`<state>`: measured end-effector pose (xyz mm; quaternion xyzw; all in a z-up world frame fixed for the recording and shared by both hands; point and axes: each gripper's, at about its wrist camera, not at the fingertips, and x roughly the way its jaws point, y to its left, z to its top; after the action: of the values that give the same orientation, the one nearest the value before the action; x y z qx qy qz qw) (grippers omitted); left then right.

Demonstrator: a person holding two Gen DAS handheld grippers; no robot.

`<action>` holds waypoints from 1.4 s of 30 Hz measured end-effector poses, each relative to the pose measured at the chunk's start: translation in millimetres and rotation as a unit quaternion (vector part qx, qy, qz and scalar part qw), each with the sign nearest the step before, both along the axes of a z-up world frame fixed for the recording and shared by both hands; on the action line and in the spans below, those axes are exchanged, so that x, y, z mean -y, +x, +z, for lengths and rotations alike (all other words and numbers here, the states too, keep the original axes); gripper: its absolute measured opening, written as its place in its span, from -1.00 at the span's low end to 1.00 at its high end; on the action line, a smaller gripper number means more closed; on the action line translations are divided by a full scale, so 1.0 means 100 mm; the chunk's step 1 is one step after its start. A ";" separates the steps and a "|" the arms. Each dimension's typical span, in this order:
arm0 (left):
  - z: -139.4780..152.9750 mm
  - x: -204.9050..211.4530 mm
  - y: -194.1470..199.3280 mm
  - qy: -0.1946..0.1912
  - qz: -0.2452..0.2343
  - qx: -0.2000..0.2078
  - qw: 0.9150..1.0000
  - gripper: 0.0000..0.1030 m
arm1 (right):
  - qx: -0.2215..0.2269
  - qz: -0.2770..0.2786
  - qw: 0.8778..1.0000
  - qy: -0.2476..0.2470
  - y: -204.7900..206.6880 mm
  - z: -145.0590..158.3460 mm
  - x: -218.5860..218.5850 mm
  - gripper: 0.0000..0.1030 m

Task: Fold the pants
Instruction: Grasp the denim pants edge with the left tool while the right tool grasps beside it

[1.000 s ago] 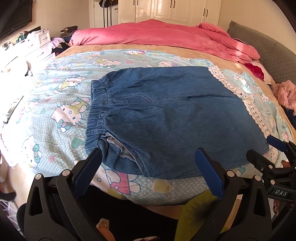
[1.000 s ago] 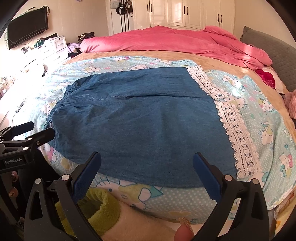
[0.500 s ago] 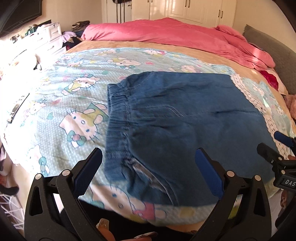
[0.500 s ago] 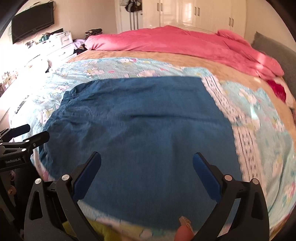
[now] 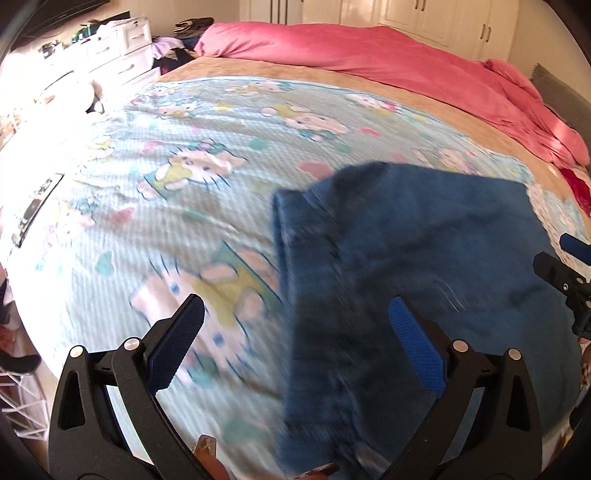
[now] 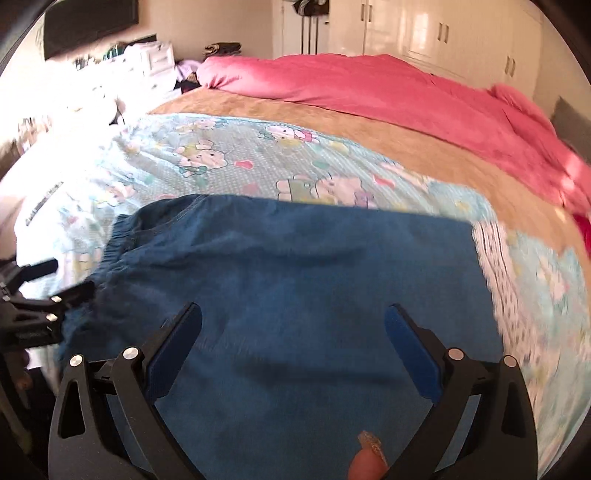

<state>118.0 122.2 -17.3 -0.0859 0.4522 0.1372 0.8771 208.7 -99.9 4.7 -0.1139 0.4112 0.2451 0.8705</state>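
Blue denim pants (image 5: 424,258) lie flat on the cartoon-print sheet (image 5: 184,166), elastic waistband to the left; they also show in the right wrist view (image 6: 295,277). My left gripper (image 5: 295,314) is open and empty, over the waistband edge, with its right finger above denim and its left finger above sheet. My right gripper (image 6: 293,321) is open and empty above the middle of the pants. Each gripper shows at the edge of the other's view: the right gripper (image 5: 569,269) and the left gripper (image 6: 40,302). Both views are motion-blurred.
A pink duvet (image 5: 388,62) is bunched at the far side of the bed. A white lace strip (image 6: 495,266) runs along the pants' right side. White drawers (image 5: 122,48) stand at the left and wardrobes (image 6: 443,33) at the back.
Both grippers have moved forward and left over the bed, closer to the pants. The left one now sits over the waistband edge. The pants lie as before.
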 end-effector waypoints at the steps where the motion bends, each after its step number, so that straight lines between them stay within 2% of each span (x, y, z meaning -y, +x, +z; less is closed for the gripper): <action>1: 0.00 -0.07 0.07 0.002 0.003 -0.001 1.000 0.82 | 0.002 0.004 1.000 -0.004 0.07 -0.01 -0.05 0.92; 7: -0.01 -0.31 0.40 -0.001 0.015 -0.008 1.000 0.82 | 0.000 0.024 0.999 -0.037 0.52 -0.16 -0.32 0.92; 10: -0.02 -0.38 0.55 -0.001 0.014 -0.013 1.000 0.82 | -0.012 0.027 0.999 -0.037 0.72 -0.23 -0.40 0.92; 16: -0.12 -0.41 0.81 -0.024 -0.016 -0.019 0.999 0.82 | 0.000 0.060 0.996 -0.068 0.96 -0.32 -0.61 0.92; 21: -0.21 -0.44 0.93 -0.013 -0.022 -0.022 0.999 0.82 | -0.005 0.084 0.993 -0.081 1.11 -0.39 -0.75 0.92; 23: -0.23 -0.45 0.95 -0.019 -0.029 -0.015 0.999 0.67 | -0.010 0.098 0.992 -0.085 1.15 -0.41 -0.81 0.92; 25: -0.25 -0.42 0.96 -0.025 -0.052 -0.010 0.998 0.00 | -0.011 0.108 0.990 -0.090 1.18 -0.44 -0.87 0.92; 27: -0.26 -0.38 0.96 -0.040 -0.074 -0.005 0.996 -0.31 | -0.007 0.120 0.988 -0.100 1.19 -0.46 -0.93 0.92; 30: -0.20 -0.30 0.89 -0.010 -0.088 0.013 0.996 -0.43 | -0.007 0.147 0.983 -0.108 1.18 -0.48 -1.02 0.92; 36: 0.07 -0.29 0.68 -0.026 -0.106 0.060 0.992 -0.47 | 0.012 0.181 0.978 -0.105 1.14 -0.46 -1.11 0.89; 38: 0.14 -0.27 0.63 -0.034 -0.113 0.069 0.991 -0.47 | 0.017 0.194 0.975 -0.105 1.09 -0.46 -1.13 0.71; 40: 0.18 -0.25 0.60 -0.040 -0.119 0.073 0.989 -0.47 | 0.001 0.211 0.973 -0.094 1.04 -0.48 -1.13 0.07; 41: 0.18 -0.23 0.59 -0.039 -0.121 0.072 0.989 -0.47 | -0.005 0.220 0.972 -0.084 1.00 -0.48 -1.13 -0.12; 42: 0.17 -0.22 0.58 -0.036 -0.121 0.071 0.989 -0.47 | -0.007 0.225 0.971 -0.080 0.96 -0.47 -1.12 -0.46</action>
<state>176.0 143.8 0.1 -0.0717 0.4001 0.0073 0.9136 304.5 12.6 -42.6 -0.2708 0.3990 0.4016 0.7786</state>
